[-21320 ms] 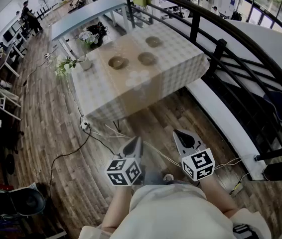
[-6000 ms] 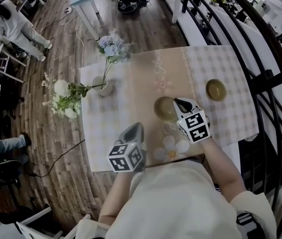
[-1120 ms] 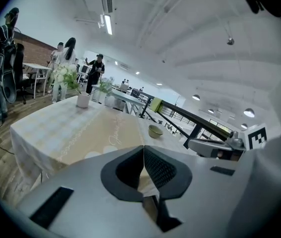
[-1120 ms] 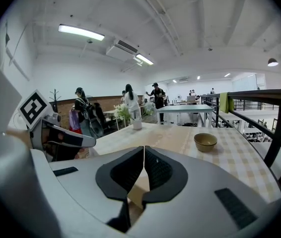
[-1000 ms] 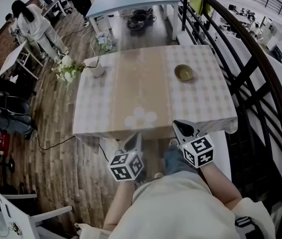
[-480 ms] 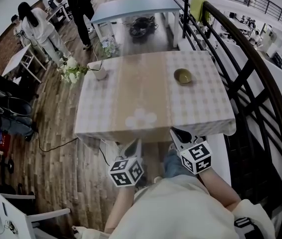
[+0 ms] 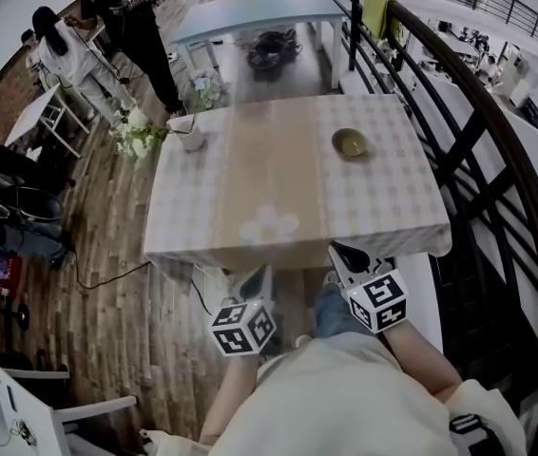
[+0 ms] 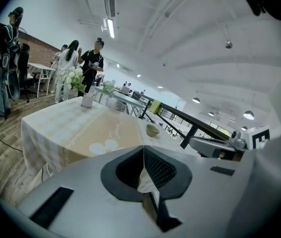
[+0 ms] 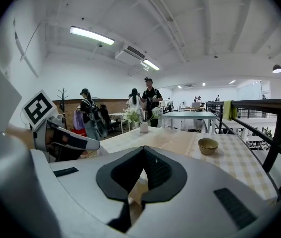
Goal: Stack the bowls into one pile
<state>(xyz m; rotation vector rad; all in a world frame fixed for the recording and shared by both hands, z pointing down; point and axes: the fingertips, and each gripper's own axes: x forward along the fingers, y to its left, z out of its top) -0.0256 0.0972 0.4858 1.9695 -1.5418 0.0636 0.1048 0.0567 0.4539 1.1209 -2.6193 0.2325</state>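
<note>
bowl pile (image 7: 350, 143): 1; vase (image 7: 190, 133): 1; clothed table (image 7: 393, 198): 1; left claw (image 7: 260, 274), right claw (image 7: 339, 251): 2

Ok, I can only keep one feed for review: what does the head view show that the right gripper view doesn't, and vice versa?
Head view only: the wooden floor, the flower print on the table, and the right gripper from above. Right gripper view only: the ceiling lights and the right gripper's jaws meeting, nothing between. Both: the table, the bowl pile, the vase and the left gripper.
</note>
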